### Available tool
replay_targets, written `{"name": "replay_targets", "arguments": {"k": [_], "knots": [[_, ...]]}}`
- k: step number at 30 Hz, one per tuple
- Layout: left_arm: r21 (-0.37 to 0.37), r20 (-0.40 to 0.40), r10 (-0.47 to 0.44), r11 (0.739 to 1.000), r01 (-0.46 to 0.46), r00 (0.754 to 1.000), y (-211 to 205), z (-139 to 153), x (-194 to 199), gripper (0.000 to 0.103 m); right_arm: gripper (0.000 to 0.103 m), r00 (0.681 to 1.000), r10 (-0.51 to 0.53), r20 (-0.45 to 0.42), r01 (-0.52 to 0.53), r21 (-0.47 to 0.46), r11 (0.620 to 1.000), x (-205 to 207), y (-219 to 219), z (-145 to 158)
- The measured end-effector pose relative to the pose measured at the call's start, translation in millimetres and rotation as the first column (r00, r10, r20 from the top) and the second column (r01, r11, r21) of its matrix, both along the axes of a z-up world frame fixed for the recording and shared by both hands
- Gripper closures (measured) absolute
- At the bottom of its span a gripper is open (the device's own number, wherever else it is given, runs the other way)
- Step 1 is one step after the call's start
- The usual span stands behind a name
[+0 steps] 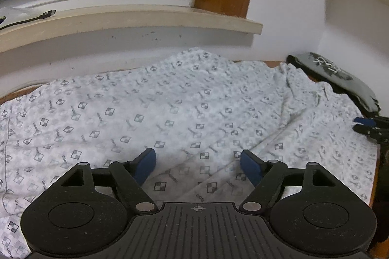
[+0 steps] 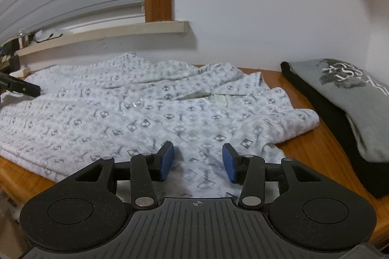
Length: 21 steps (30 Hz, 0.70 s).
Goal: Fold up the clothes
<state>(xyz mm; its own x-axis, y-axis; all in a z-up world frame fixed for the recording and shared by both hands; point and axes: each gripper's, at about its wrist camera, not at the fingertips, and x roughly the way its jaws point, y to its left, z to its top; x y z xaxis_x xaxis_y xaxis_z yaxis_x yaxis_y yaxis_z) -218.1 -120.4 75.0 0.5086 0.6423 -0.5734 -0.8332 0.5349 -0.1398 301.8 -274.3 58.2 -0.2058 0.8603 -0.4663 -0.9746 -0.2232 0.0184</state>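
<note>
The checked shirt [image 2: 150,113] lies spread out on the wooden surface [image 2: 304,152], maybe partly folded, with both the left tongs [image 1: 198,165] and right tongs [image 2: 198,161] wide and empty above it, so pinch only an edge and lift both sides evenly.

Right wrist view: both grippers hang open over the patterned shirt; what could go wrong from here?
1. The white checker-patterned shirt lies rumpled near its collar, so a pinch may catch two layers.
2. Its sleeve edge reaches close to the folded grey printed garment; dragging could disturb that pile.
3. The open right gripper and open left gripper hover mid-fabric, not at an edge, so a fold may start crooked.
</note>
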Motion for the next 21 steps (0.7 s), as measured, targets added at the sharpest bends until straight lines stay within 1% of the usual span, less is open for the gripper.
{"name": "replay_targets", "arguments": {"k": [2,4,5,6,9,12,14,16,19,21], "knots": [[-0.007,0.002,0.001,1.0,-0.001,1.0,-3,0,-1,0.022,0.057,1.0,0.003,-0.001,-0.003,-0.023,1.0,1,1,5],[0.031,0.007,-0.001,1.0,0.001,1.0,-4,6,-1,0.022,0.057,1.0,0.003,0.003,-0.003,-0.058,0.998,1,5,12],[0.049,0.021,-0.001,0.999,0.0,1.0,-3,11,-1,0.022,0.057,1.0,0.005,0.001,-0.005,-0.056,0.998,0,9,18],[0.067,0.034,-0.001,0.998,-0.001,0.999,-2,16,-1,0.022,0.057,1.0,0.01,-0.008,-0.01,-0.028,1.0,-3,12,27],[0.065,0.058,-0.017,0.998,0.013,0.998,10,25,5,0.022,0.052,0.999,0.035,-0.03,-0.033,0.054,0.998,-19,25,53],[0.038,0.037,-0.022,0.999,0.021,0.999,27,20,15,0.022,0.046,0.996,0.084,-0.034,-0.079,0.116,0.99,-54,46,74],[0.0,0.033,-0.029,1.0,0.029,0.999,35,10,18,0.022,0.044,0.995,0.098,-0.03,-0.094,0.091,0.991,-66,63,67],[-0.013,0.014,-0.025,1.0,0.025,1.0,37,-1,20,0.022,0.044,0.993,0.112,-0.026,-0.11,0.065,0.992,-78,80,60],[0.023,0.01,-0.02,1.0,0.019,1.0,31,-3,18,0.021,0.044,0.991,0.133,-0.021,-0.132,0.026,0.991,-95,105,49],[0.033,0.016,-0.016,0.999,0.015,1.0,28,-2,16,0.021,0.044,0.989,0.147,-0.018,-0.147,-0.001,0.989,-107,121,42]]}}
